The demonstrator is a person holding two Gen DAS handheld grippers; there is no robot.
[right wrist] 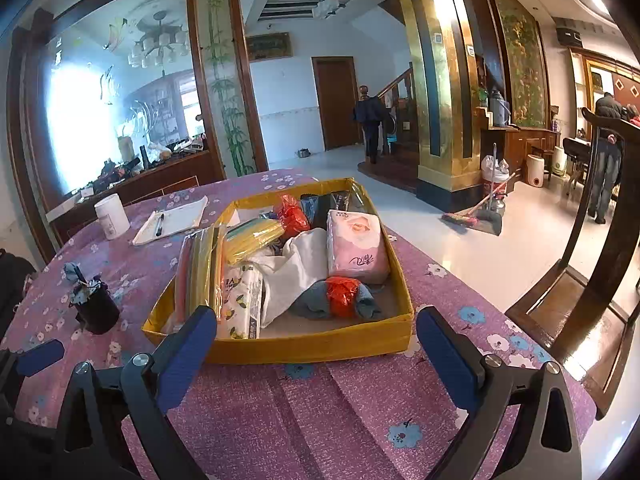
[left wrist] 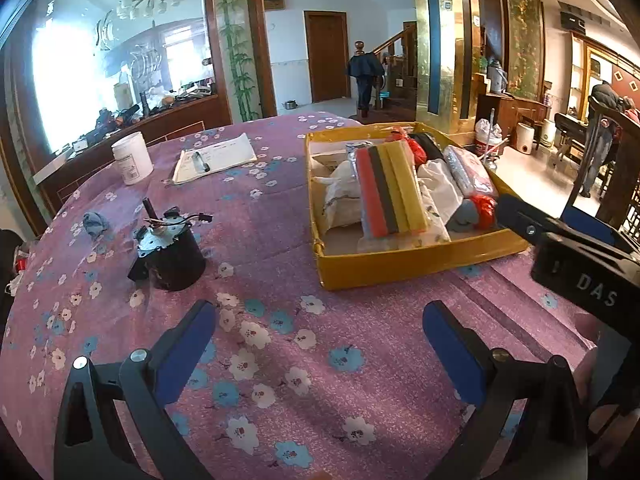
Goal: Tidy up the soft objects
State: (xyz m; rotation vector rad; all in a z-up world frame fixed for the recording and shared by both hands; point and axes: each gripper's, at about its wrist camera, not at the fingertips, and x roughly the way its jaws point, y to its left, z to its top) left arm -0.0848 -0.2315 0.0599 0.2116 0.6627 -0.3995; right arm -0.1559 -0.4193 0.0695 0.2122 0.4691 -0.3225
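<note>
Left wrist view: low over the floral tablecloth [left wrist: 280, 360], looking across the table; the yellow tray [left wrist: 400, 264] sits ahead and to the right, moderately near, seen from its near-left corner.

Right wrist view: also low, facing the yellow tray [right wrist: 312, 346] nearly head-on and closer, its front wall just past the fingertips.

Shared: the tray and its contents, the black motor [left wrist: 168, 256] [right wrist: 98, 314] left of the tray, white cup [left wrist: 132, 158] [right wrist: 112, 216], notepad with pen [left wrist: 216, 158] [right wrist: 172, 220], wooden door [left wrist: 326, 56] [right wrist: 336, 102] beyond.

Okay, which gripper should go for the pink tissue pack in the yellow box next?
Right, probably. It's open, facing the box, pack ahead. Left faces bare tablecloth.
</note>
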